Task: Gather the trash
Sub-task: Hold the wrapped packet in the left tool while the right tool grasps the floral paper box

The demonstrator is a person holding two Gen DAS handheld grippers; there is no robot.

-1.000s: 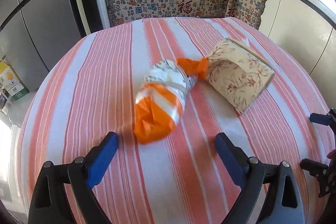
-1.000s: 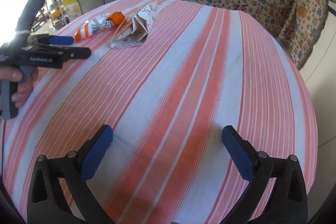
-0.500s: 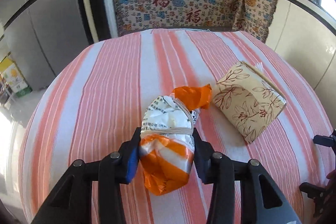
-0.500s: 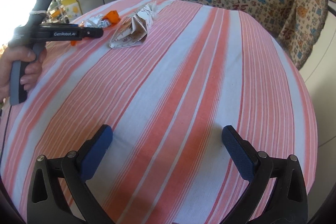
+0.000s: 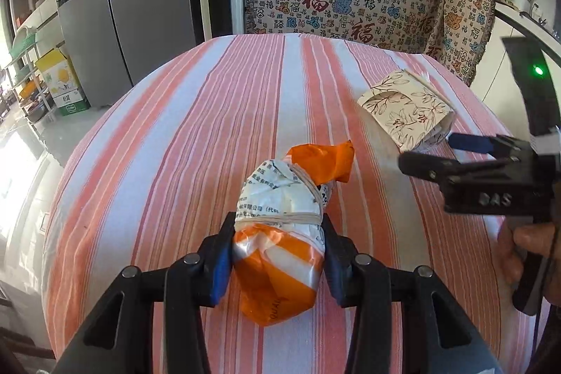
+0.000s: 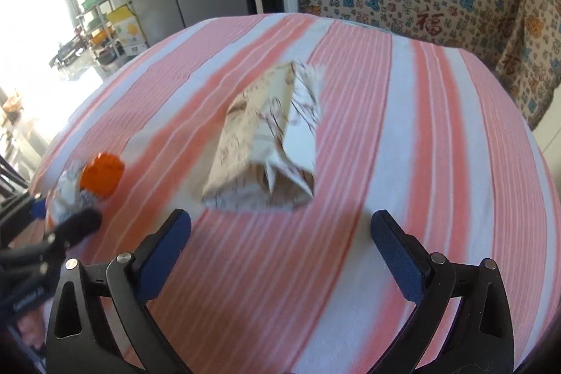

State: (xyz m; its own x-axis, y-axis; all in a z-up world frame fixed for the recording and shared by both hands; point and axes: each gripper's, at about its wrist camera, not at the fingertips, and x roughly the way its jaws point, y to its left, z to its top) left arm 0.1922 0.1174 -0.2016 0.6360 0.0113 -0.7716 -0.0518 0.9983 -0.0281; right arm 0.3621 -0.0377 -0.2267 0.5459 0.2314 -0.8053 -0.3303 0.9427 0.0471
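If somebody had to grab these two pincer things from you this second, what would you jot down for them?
Left gripper: shut on the orange-and-white wrapped bundle, low over the striped tablecloth.
Right gripper: open, holding nothing, just short of the floral paper packet lying on the cloth.
Done: bundle gripped.
Left: grip the packet, carry both off. No bin is in view.

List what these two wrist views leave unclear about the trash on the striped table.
- Orange and white bundle, left wrist view: its underside and what is wrapped inside, hidden by its own wrapping and the left gripper.
- Floral paper bag, right wrist view: print blurred; contents not visible.
- Right gripper: nothing between its pads.
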